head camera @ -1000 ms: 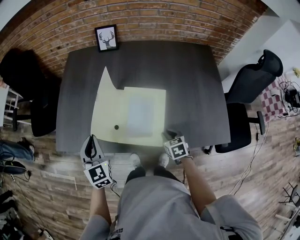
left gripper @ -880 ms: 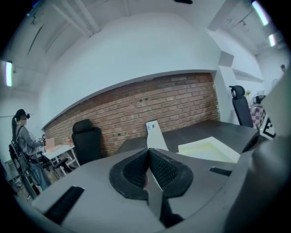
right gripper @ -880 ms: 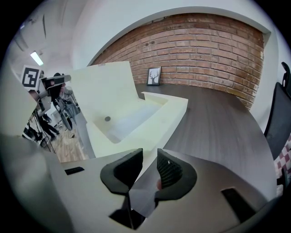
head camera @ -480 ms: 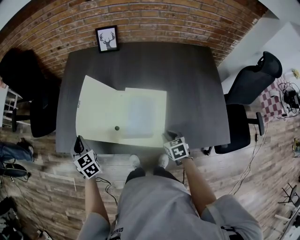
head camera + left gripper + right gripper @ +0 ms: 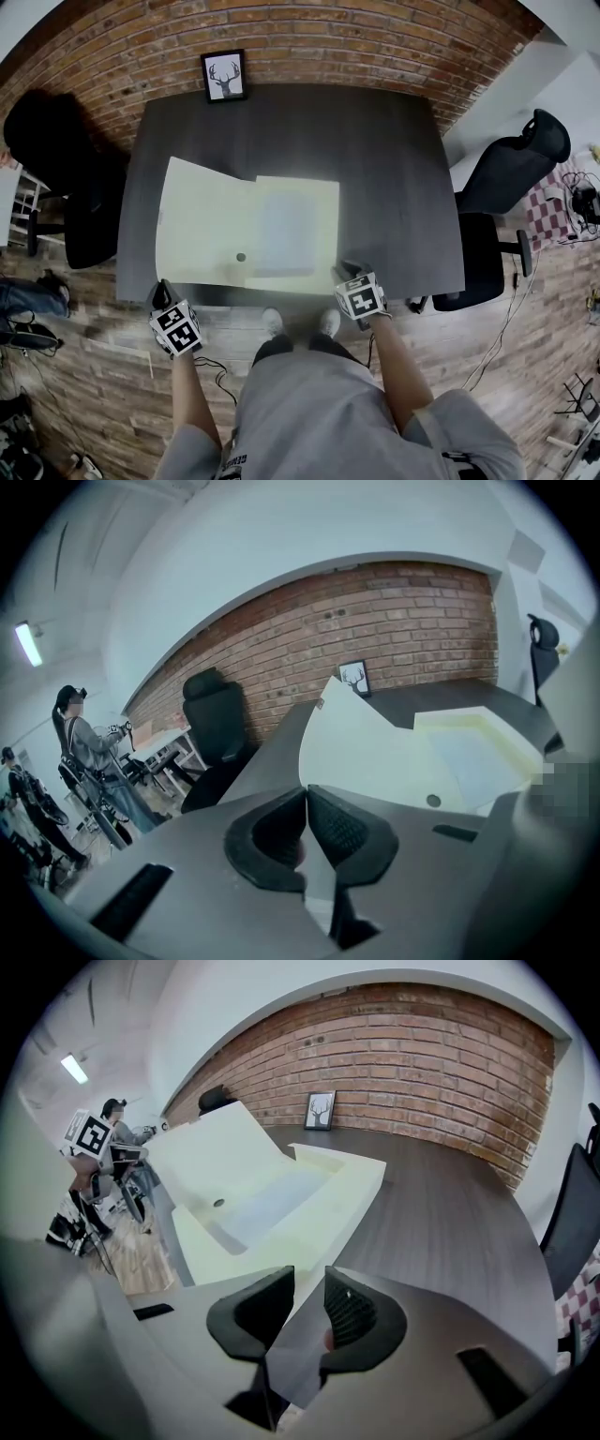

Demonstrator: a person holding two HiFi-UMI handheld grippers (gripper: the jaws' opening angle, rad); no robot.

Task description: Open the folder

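The left gripper (image 5: 163, 289) tilts down at the near-left edge of the dark grey table (image 5: 384, 159), jaws together on nothing; the right gripper (image 5: 345, 272), jaws narrowly parted, sits at the near right corner of the pale yellow folder (image 5: 281, 230). Its cover (image 5: 200, 223), raised a second ago, now lies open leftward

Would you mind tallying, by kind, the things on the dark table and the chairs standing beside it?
folder: 1
framed picture: 1
office chairs: 2
Total: 4
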